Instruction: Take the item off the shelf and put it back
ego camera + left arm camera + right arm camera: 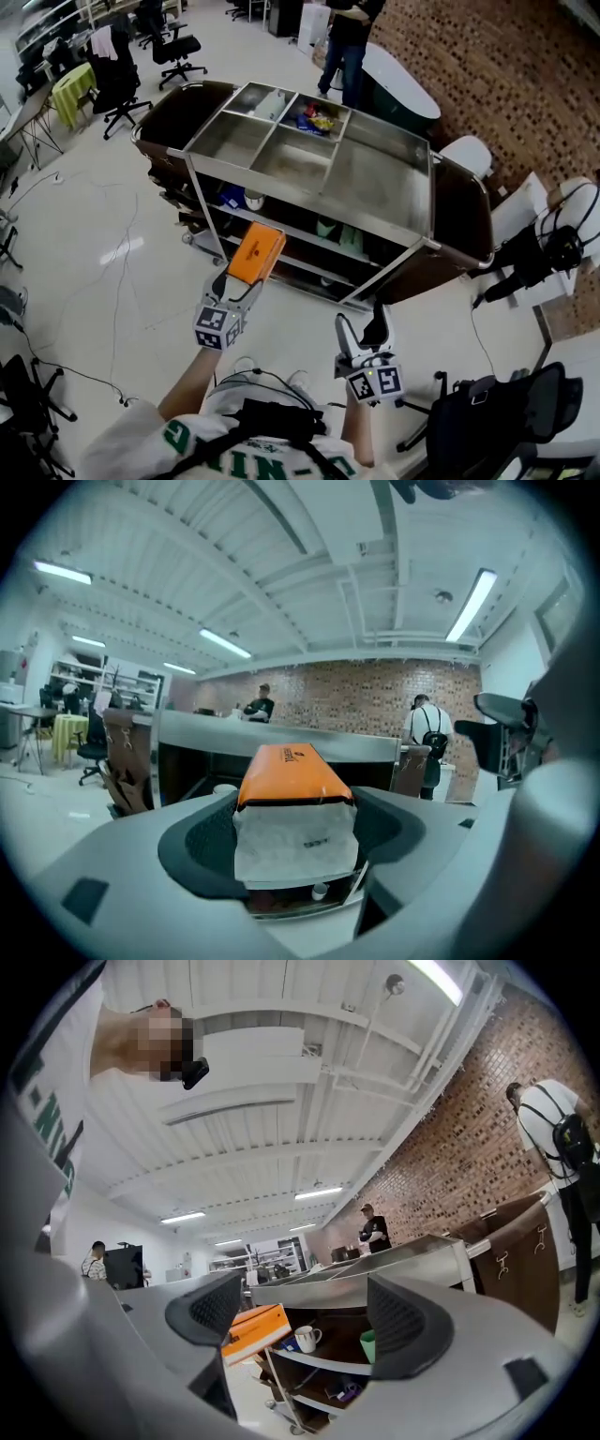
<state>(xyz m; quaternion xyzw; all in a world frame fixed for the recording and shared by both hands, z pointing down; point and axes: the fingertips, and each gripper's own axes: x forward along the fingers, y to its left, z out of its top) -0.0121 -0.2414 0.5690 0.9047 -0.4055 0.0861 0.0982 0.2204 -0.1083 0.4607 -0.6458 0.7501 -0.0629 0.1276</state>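
Note:
An orange packet (256,253) with a white near end is held in front of the steel shelf cart (375,178), level with its middle shelf. My left gripper (242,281) is shut on the packet's near end. In the left gripper view the packet (291,771) fills the gap between the dark pads (202,841) and points at the cart. My right gripper (364,330) hangs lower and nearer to me, open, with nothing between its fingers. The right gripper view looks past its empty jaws at the orange packet (253,1327) and the cart's shelves (328,1361).
The cart's top tray holds snack packets (314,119) in a far compartment. A white mug (305,1338) and a green cup (367,1344) stand on a shelf. A person (349,42) stands behind the cart. Office chairs (178,49) and floor cables (117,272) lie left; a black chair (487,412) is near right.

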